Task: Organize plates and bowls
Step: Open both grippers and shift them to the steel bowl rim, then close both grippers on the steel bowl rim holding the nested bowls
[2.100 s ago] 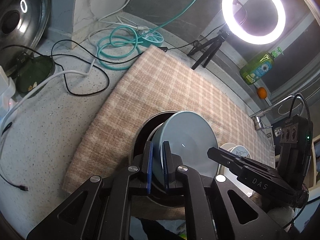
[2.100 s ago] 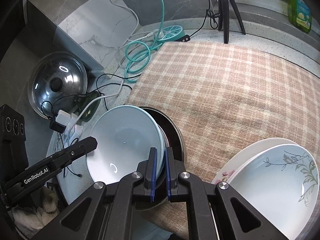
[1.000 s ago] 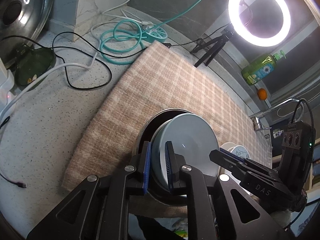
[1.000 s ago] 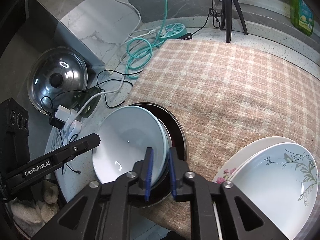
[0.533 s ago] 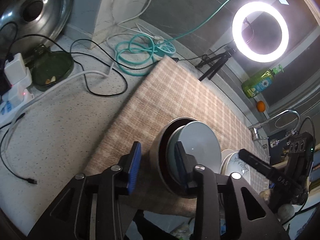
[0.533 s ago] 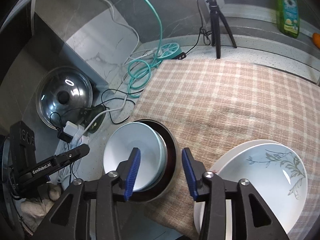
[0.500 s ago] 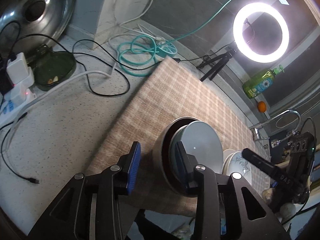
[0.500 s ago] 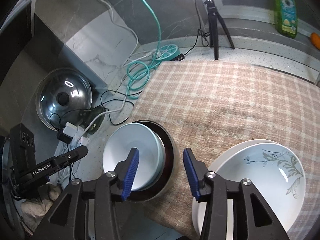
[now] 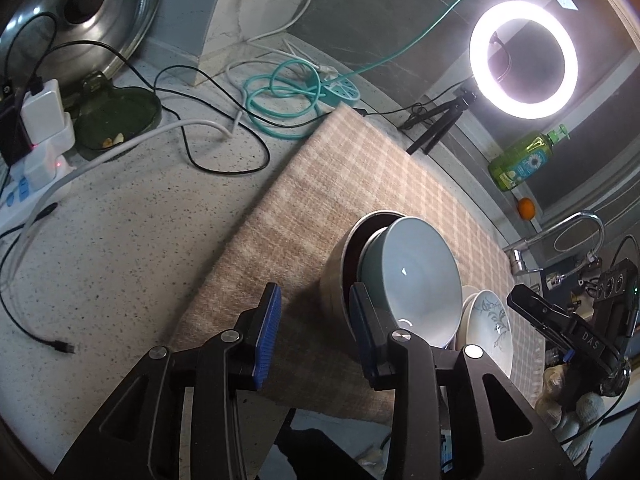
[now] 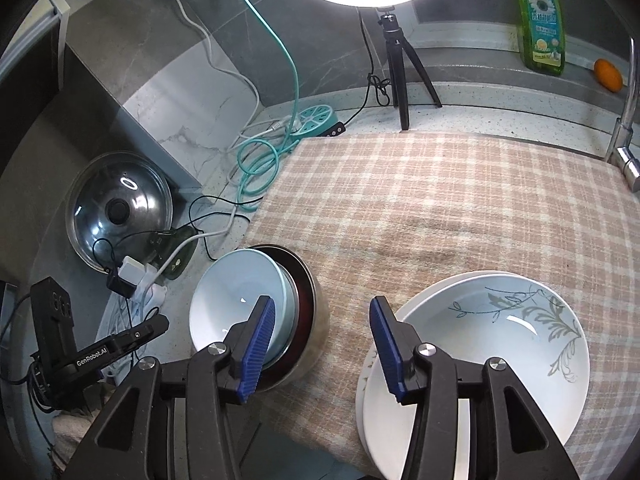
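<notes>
- Leftmost, on your speckled counter (image 10: pixel 192 288): pot lid (image 10: pixel 118 212) leaning at the wall, white plugs (image 10: pixel 132 276) and tangled cables (image 10: pixel 256 164) — clutter, well clear of the cloth.
- Left gripper (image 9: pixel 314 330): jaws spread, nothing between the blue pads; it sits just beside the bowl stack, over the near cloth edge.
- Pale blue bowl (image 10: pixel 240 296): nested tilted inside the dark metal bowl (image 10: pixel 310 312), both on the left part of the plaid cloth (image 10: pixel 460 208). Judged stacked, though the lean suggests it may not be fully seated.
- Right gripper (image 10: pixel 322 344): jaws spread and empty, above the bare cloth between the two stacks.
- Floral plate (image 10: pixel 500 336): lying on a white plate (image 10: pixel 372 364) at the cloth's near right corner — second stack formed.
- Remaining, as far as you can see: no loose dishes in view; perhaps only straightening the blue bowl.
- Far right and back: ring light tripod (image 10: pixel 400 68), green soap bottle (image 10: pixel 542 16), orange (image 10: pixel 608 74), tap (image 10: pixel 626 128) — none obstruct your reach.
</notes>
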A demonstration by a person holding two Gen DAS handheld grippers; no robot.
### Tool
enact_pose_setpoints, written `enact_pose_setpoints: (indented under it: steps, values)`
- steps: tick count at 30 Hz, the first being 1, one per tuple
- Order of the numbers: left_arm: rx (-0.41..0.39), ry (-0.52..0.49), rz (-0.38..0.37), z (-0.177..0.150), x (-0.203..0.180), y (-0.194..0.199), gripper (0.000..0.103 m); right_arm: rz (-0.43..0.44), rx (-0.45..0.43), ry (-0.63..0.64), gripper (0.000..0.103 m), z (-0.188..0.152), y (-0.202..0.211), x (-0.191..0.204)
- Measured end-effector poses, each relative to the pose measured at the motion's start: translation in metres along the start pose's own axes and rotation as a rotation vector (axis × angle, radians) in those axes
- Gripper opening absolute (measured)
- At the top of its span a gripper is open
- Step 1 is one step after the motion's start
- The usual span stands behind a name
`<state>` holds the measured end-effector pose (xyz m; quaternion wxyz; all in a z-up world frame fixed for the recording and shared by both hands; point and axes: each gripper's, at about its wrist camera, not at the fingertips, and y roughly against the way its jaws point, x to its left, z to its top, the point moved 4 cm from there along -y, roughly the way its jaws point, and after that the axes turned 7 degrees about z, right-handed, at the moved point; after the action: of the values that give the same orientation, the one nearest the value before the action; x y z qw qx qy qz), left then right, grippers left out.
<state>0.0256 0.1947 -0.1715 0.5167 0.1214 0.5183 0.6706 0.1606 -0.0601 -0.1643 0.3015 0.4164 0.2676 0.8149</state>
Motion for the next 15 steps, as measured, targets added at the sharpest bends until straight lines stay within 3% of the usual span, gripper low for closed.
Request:
enact_pose_setpoints:
  steps: [9,15]
  values:
    - [0.022,-0.022,0.0,0.0,-0.008,-0.016,0.033,-0.037,0.03,0.032,0.045,0.001,-0.016,-0.002]
    - [0.023,-0.033,0.016,0.001,-0.011,-0.022,0.031,-0.032,0.076,0.032,0.034,0.001,-0.033,-0.005]
